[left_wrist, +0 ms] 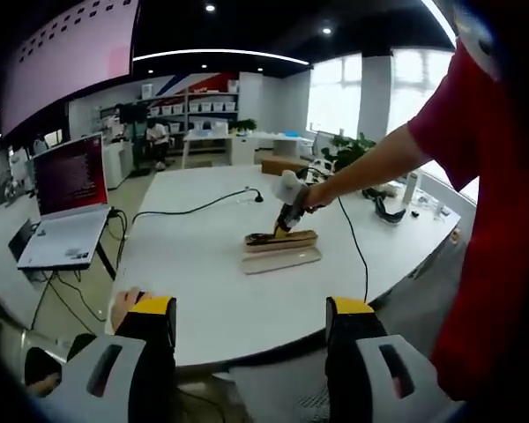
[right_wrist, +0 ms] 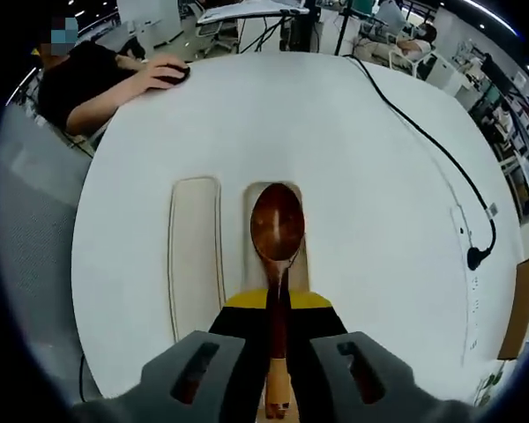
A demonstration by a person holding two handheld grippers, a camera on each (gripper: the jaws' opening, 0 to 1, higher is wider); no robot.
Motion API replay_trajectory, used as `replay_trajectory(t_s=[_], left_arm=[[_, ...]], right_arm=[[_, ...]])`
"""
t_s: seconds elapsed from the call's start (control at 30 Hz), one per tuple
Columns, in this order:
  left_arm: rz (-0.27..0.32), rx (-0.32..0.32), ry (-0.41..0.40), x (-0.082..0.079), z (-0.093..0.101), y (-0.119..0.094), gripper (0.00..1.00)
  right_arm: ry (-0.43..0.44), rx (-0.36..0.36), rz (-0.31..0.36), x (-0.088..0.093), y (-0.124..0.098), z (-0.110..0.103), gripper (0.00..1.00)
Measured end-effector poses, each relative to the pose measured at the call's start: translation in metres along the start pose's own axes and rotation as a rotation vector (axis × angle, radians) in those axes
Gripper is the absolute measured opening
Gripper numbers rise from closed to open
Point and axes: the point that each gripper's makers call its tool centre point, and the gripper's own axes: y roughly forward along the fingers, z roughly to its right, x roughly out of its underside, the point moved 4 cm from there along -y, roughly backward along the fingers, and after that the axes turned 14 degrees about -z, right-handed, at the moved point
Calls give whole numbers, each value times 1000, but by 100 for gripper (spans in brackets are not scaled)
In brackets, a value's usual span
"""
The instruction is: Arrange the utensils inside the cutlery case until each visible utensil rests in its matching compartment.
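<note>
Right gripper (right_wrist: 278,330) clamped on a spoon (right_wrist: 277,231) over the case (left_wrist: 280,249), arm outstretched; left gripper (left_wrist: 251,322) wide apart, held back off the table (left_wrist: 203,264).

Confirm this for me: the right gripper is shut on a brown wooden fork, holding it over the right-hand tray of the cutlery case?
Not quite. The right gripper view shows the right gripper shut on a brown wooden spoon, not a fork. The rest stands: it sits over the right-hand tray of the cutlery case.
</note>
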Motion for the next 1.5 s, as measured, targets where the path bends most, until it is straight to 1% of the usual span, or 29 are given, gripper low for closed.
replay_trajectory(t_s=[0.07, 0.17, 0.2, 0.27, 0.33, 0.43, 0.5, 0.57, 0.63, 0.7, 0.77, 0.87, 0.97, 1.1, 1.17, 1.27, 1.33, 1.4, 1.47, 1.5], left_arm=[[-5, 0, 0, 2, 0, 0, 71], [-4, -1, -8, 2, -1, 0, 71], [-3, -1, -11, 2, -1, -1, 71], [-4, -2, -13, 3, -2, -1, 71], [-4, -1, -12, 3, -2, -1, 71], [-1, 1, -11, 3, -2, -2, 71], [0, 0, -9, 3, -2, -2, 71], [4, 1, -5, 2, -2, -3, 71], [5, 2, 3, 1, -2, -4, 71], [10, 3, 8, -1, -2, -5, 71], [22, 5, 7, -2, -4, -6, 71], [35, 15, 14, -5, -4, -6, 71], [51, 33, 25, -8, -2, -6, 71], [68, 53, 44, -12, 0, -8, 71], [73, 66, 49, -12, 1, -8, 71], [71, 92, 69, -8, 3, -7, 71], [64, 102, 89, -6, 1, -4, 71], [66, 118, 99, -6, -2, 0, 71], [68, 136, 99, -7, -5, 4, 71], [76, 155, 99, -10, -6, 8, 71]], right_arm=[[7, -5, -11, 1, 3, -1, 2], [-2, -9, -14, 0, 2, -15, 2], [-18, -6, -19, 1, 3, -15, 2], [-28, 2, -17, 1, 5, -12, 2], [-26, 1, -18, 1, 1, -17, 2], [-22, 7, -23, 5, 1, -9, 2], [-16, 20, -24, 5, -3, -13, 0], [-15, 25, -20, 6, -3, -9, 0], [18, 17, -20, 8, -4, -8, 0], [28, 25, -11, 8, -8, -10, 0], [39, 36, -5, 9, -12, -13, 4], [36, 66, 21, 9, -22, -18, 6], [61, 69, 33, 12, -28, -22, 12], [79, 82, 38, 18, -39, -29, 14], [103, 89, 34, 23, -47, -32, 15], [141, 93, 57, 27, -60, -37, 19], [189, 100, 73, 30, -67, -41, 25], [217, 117, 96, 32, -75, -44, 31], [250, 130, 110, 35, -81, -46, 33], [264, 136, 116, 37, -83, -47, 34]])
